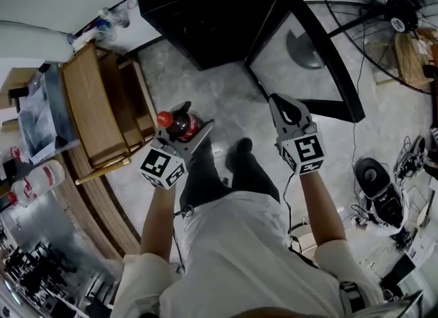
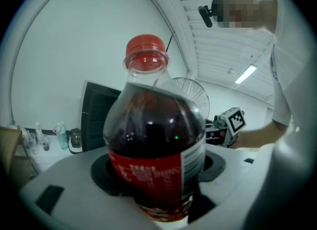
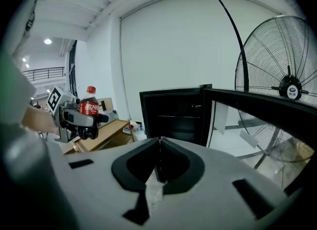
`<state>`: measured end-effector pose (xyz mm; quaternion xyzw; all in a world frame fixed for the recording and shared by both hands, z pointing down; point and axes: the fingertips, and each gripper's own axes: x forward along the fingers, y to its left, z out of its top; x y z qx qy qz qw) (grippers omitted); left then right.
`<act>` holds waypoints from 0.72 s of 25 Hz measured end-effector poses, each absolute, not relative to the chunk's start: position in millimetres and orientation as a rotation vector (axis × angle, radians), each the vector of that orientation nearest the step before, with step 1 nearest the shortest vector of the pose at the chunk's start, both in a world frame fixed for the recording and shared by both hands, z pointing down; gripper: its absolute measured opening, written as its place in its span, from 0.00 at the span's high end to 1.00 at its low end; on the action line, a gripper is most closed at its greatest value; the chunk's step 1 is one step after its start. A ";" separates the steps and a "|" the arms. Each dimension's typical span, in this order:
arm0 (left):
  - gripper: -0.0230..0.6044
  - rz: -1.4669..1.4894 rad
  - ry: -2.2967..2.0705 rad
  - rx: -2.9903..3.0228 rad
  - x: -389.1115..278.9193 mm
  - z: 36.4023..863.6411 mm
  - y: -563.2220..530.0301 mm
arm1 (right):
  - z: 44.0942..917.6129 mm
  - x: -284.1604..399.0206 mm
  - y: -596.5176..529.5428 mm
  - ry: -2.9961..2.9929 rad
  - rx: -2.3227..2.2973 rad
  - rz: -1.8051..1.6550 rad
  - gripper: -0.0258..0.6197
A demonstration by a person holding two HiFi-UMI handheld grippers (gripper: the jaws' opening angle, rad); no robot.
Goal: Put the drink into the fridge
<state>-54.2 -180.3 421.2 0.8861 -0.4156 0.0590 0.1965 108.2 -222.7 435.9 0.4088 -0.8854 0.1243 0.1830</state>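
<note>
Jaws of left gripper (image 1: 190, 136) clamp drink bottle (image 1: 181, 125); right gripper (image 1: 285, 106) jaws together, both arms outstretched.

So the floor (image 1: 226, 98) here is pale grey with a marbled look, a bit shiny. At the far end a black fridge (image 1: 205, 9) stands right on it, its door (image 1: 308, 57) swung open to the right. A big standing fan (image 1: 383, 16) is at the far right. A wooden cabinet (image 1: 96, 104) sits on the left. Near right there's a tangle of cables (image 1: 359, 210) around a black gadget (image 1: 375, 176). Someone's black shoes (image 1: 239, 151) are planted mid-floor.
</note>
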 end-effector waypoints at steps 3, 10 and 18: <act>0.49 0.204 -1.140 2.502 -60.8 445.3 -202.6 | 461.3 99.3 -244.9 -2.505 1.176 0.321 0.94; 0.49 0.223 -1.052 2.569 -74.9 517.3 -248.6 | 526.1 66.9 -298.3 -2.563 1.217 0.232 0.94; 0.49 0.196 -0.931 2.655 -86.3 601.1 -283.1 | 592.0 23.9 -348.0 -2.672 1.151 0.176 0.94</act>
